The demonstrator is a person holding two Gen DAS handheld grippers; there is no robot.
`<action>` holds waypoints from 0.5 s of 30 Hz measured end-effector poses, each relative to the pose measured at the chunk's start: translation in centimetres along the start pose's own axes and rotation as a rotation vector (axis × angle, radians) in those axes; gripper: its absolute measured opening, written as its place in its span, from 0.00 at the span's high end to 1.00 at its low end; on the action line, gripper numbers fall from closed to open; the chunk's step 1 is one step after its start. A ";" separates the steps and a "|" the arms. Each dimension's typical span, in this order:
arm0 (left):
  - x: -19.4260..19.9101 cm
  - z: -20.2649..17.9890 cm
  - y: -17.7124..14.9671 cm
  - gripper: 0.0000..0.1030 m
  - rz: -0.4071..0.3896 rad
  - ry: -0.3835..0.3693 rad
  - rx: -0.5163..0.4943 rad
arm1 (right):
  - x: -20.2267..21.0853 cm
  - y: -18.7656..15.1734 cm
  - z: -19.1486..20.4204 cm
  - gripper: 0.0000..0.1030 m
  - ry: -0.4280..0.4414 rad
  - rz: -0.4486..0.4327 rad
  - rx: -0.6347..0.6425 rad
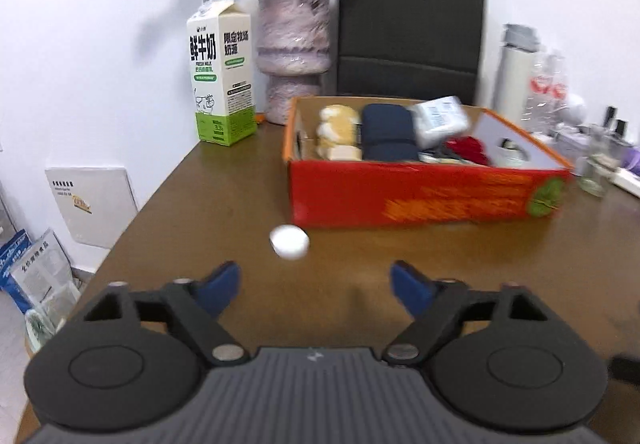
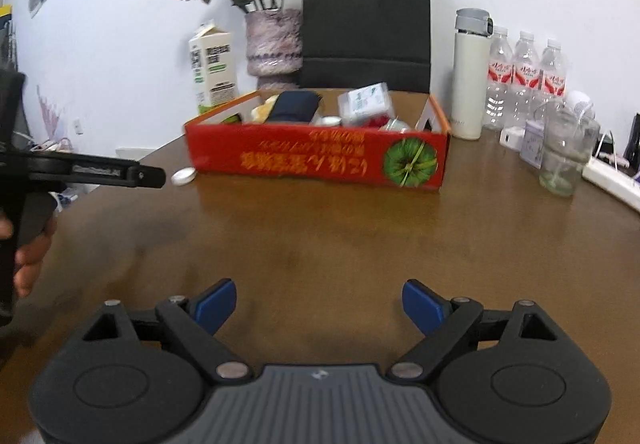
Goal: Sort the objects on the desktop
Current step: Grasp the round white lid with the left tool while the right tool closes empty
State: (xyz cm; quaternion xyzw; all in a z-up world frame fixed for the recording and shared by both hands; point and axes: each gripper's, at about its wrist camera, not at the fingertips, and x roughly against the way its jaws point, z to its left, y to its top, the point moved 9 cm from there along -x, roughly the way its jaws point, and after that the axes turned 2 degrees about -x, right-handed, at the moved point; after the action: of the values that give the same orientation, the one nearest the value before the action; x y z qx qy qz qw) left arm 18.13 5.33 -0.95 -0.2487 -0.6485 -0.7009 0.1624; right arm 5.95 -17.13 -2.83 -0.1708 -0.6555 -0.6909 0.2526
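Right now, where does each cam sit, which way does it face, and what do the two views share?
Left wrist: on the left gripper, facing across the table at the small white cap and red box; own open blue pads show.
Right wrist: on the right gripper, facing the box's long side; own open pads, the left gripper and a hand show.
Shared: box, cap, milk carton, vase.

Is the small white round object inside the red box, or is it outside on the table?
Outside. The white round object lies on the bare table, just off the red box's front corner.

left wrist: faces red box (image 1: pixel 420 196) near | right wrist: farther back, shares it
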 end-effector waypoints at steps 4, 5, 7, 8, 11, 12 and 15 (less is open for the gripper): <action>-4.4 1.6 0.9 0.25 0.020 -0.004 0.019 | -2.4 3.0 -0.8 0.14 -0.015 -0.016 0.009; -5.2 1.8 0.9 0.26 0.030 -0.011 0.027 | -3.2 3.7 -1.0 0.14 -0.008 -0.017 0.000; -6.5 2.0 0.9 0.28 0.041 -0.019 0.040 | -5.0 4.8 -1.4 0.16 0.012 -0.005 -0.040; -6.9 2.1 0.9 0.33 0.044 -0.024 0.045 | -6.0 5.2 -1.6 0.19 0.021 0.005 -0.061; -7.9 1.8 0.4 0.41 0.062 -0.043 0.059 | -9.3 6.2 -1.4 0.21 0.025 0.024 -0.091; -8.1 1.8 0.5 0.43 0.054 -0.027 0.052 | -10.3 6.3 -1.2 0.21 0.016 0.031 -0.092; -8.1 0.8 0.6 0.66 0.052 -0.031 0.043 | -13.6 6.9 -0.8 0.25 -0.002 0.065 -0.108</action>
State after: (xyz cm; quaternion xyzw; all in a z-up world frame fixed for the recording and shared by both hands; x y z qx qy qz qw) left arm 25.26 5.27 -4.99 -0.2728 -0.6590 -0.6785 0.1758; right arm 21.07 -16.27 -4.91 -0.2060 -0.6116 -0.7165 0.2649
